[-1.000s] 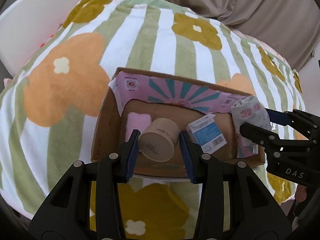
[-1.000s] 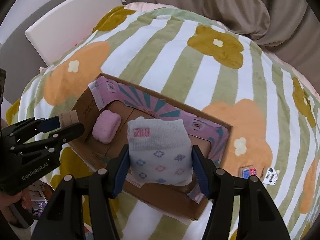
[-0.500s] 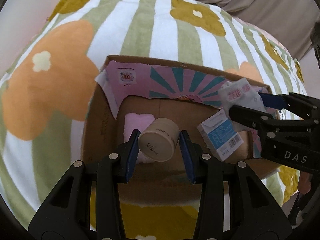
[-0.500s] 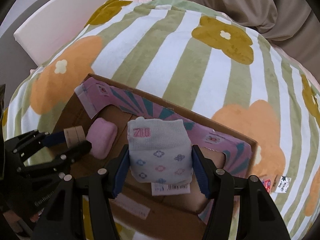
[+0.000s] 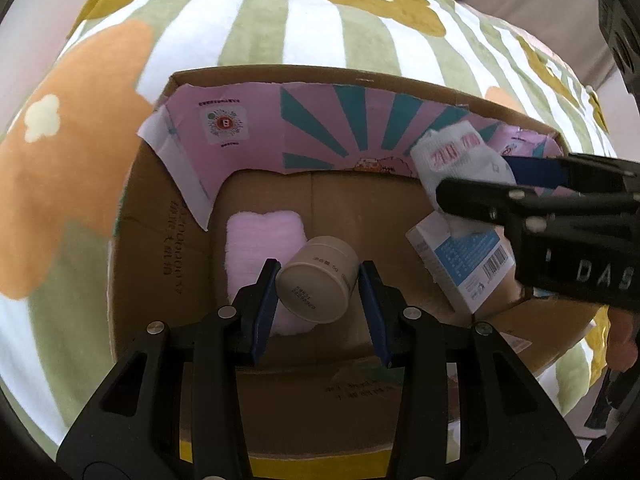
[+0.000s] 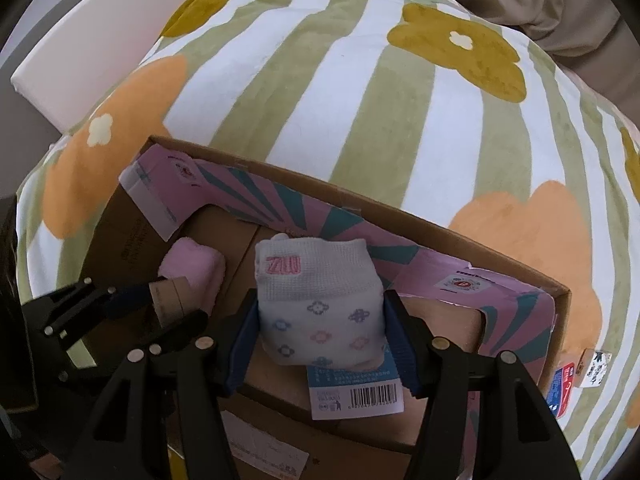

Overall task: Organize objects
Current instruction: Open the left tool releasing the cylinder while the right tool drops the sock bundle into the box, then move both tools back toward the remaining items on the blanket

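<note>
Left wrist view: the left gripper (image 5: 318, 280) has its jaws clenched on a small beige cylindrical jar (image 5: 318, 279), held tilted w/ its flat bottom toward the camera, inside the open brown cardboard box w/ pink and teal printed flaps (image 5: 168, 248). Just behind the jar, on the box floor at the left, lies a soft pink folded cloth (image 5: 260, 236). At the right side of the box a white and blue carton w/ barcode (image 5: 466, 264) leans tilted. The right gripper (image 5: 480, 184) comes in from the right, above the carton.

Right wrist view: the right gripper (image 6: 320, 320) grasps a folded white knitted sock w/ small flower pattern and pink letters (image 6: 318, 304) between both jaws, over the right half of the box (image 6: 440, 240); a paper label w/ barcode (image 6: 356, 394) hangs under it. The box sits on a green and white striped blanket w/ orange and mustard flowers (image 6: 360, 80). Near the right edge, outside the box, two small packets (image 6: 580, 376) lie on the blanket.
</note>
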{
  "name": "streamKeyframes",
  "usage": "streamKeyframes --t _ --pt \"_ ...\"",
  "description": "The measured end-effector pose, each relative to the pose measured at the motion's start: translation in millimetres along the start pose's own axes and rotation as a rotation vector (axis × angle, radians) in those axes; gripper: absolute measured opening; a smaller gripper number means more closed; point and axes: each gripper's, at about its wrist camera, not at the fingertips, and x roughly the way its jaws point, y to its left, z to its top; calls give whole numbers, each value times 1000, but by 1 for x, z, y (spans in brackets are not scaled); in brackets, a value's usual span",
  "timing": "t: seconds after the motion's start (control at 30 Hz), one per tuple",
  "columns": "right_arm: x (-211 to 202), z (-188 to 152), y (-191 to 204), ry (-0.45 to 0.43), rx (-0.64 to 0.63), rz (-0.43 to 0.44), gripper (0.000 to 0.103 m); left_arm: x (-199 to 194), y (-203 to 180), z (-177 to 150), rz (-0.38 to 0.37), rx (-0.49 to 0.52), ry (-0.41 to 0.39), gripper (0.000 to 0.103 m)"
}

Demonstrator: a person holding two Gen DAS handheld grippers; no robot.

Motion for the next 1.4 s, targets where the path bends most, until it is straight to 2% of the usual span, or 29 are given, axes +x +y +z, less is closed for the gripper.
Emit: streamKeyframes --t 0.13,0.2,0.23,0.27,0.3,0.33,0.37,0.47,0.73,0.87,1.03,1.23,1.4 --pt "-1 4 -1 10 29 54 58 -3 -4 1 30 28 4 37" --pt "-1 5 -3 27 69 107 61 -5 -7 2 43 46 10 42" --pt "-1 5 -4 32 82 115 67 -7 -8 1 44 53 11 63" --pt "-4 4 -5 28 97 120 80 -8 -9 1 48 60 9 103" --pt "-6 4 -6 18 108 124 87 -11 -9 1 51 65 -5 101" --pt "-10 3 -8 4 121 130 99 -11 -9 1 47 69 -9 103" --pt "-14 3 -10 -12 138 137 102 -12 -9 0 39 69 -14 103" --pt "-21 1 -16 -28 169 138 102 -10 -11 -2 31 65 -14 103" --pt "-28 -5 -21 -21 159 92 102 -8 -15 -4 27 58 -15 103" --pt "-31 -9 -23 -17 147 89 102 -12 -20 5 29 47 -20 103" --pt "-34 -12 -23 -9 121 80 102 -25 -24 5 40 33 -22 103" --pt "-50 -12 -26 -31 112 66 102 -41 -39 5 75 62 -47 103" --pt "-73 -13 -37 -70 124 50 102 -63 -51 7 54 61 -82 103"
